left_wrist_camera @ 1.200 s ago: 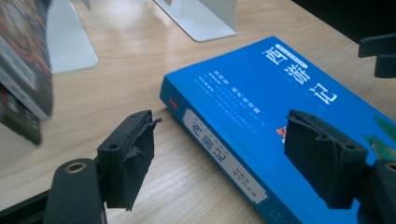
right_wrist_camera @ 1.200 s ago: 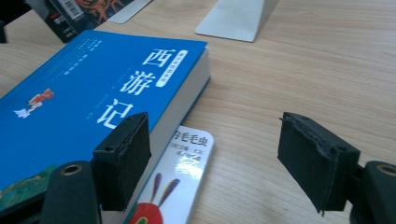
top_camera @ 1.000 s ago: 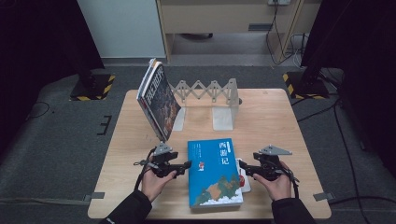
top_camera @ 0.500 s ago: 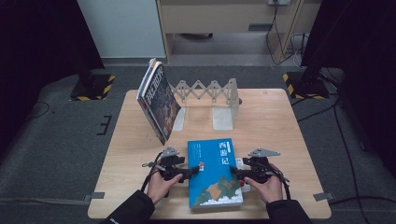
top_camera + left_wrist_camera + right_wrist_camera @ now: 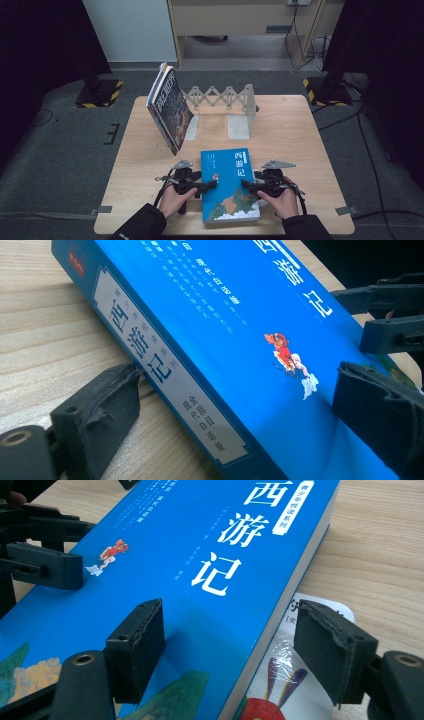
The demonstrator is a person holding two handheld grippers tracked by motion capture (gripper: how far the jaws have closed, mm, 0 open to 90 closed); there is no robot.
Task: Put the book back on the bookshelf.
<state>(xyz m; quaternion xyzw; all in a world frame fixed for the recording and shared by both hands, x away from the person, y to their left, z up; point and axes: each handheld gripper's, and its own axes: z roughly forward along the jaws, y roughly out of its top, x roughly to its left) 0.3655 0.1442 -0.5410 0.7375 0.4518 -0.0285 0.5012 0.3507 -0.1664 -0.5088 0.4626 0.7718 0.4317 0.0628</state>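
Blue book [image 5: 230, 184] lies flat, cover up, at the near middle of the counter [image 5: 300, 130], on top of a second, thinner item [image 5: 280, 680] with a glossy wrapped cover that peeks out under its page edge in the right claw view; whether that is a book or a magazine I cannot tell.

Left claw [image 5: 209, 185] straddles the spine edge, jaws spread: one pad on the wood beside the spine, the other over the cover. Not yet pinching. Right claw [image 5: 248, 185] straddles the opposite, page-side edge, jaws likewise spread, one pad over the cover and one out past the page edge above the glossy item.

Judgement: the step looks like a two-sided pick-up of the blue book. To do it well, both lower pads should slide under the blue book alone, leaving the item beneath behind. Both claws should close at matching points along the edges so the book lifts level. The grip should be firm, since the cover looks slick.

Count:
- blue book: 1
- item beneath it: 1
- books leaning at the left end of the rack [image 5: 170, 107]: apparently 2, exact number unclear
- folding rack [image 5: 225, 100]: 1
- claws: 2
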